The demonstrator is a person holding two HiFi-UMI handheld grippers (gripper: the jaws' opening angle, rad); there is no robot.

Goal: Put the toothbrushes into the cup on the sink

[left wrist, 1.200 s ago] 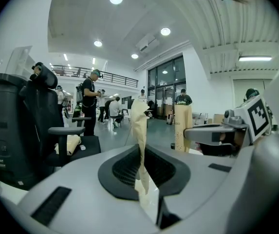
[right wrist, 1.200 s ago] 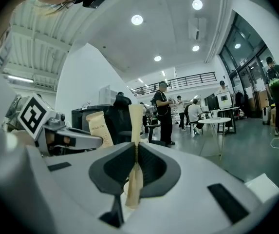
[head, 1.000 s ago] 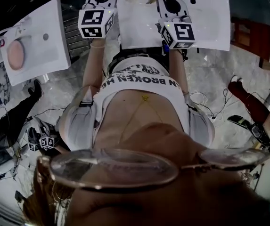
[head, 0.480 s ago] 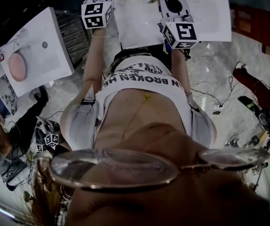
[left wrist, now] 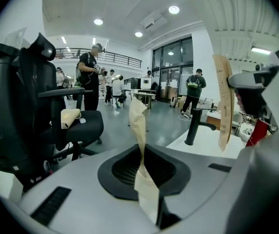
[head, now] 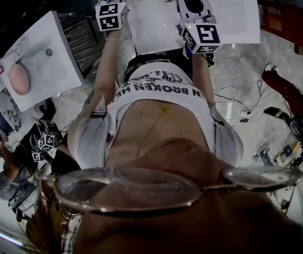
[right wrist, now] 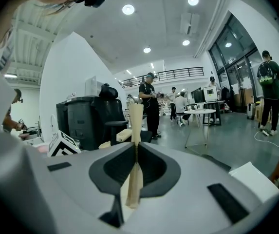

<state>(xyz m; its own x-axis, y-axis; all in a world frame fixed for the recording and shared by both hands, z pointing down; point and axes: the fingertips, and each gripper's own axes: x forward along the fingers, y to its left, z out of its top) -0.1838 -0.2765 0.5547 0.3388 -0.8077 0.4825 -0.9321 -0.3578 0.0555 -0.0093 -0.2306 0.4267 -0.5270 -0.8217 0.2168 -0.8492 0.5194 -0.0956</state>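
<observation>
Mid-carry: I've got L gripper (left wrist: 142,152) jaws clamped on a tan paper-wrapped toothbrush (left wrist: 138,118), R gripper (right wrist: 135,152) jaws on a second wrapped toothbrush (right wrist: 136,121); next I find the unseen cup, prob. by black metal tap (left wrist: 196,126) at 2 o'clock.

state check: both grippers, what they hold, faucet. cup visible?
left gripper: shut on crumpled beige paper-wrapped toothbrush, which sticks up past the jaws
right gripper: shut on straight beige paper-wrapped toothbrush, which also sticks up
black faucet on white sink: no water seen running
cup: not in view
</observation>
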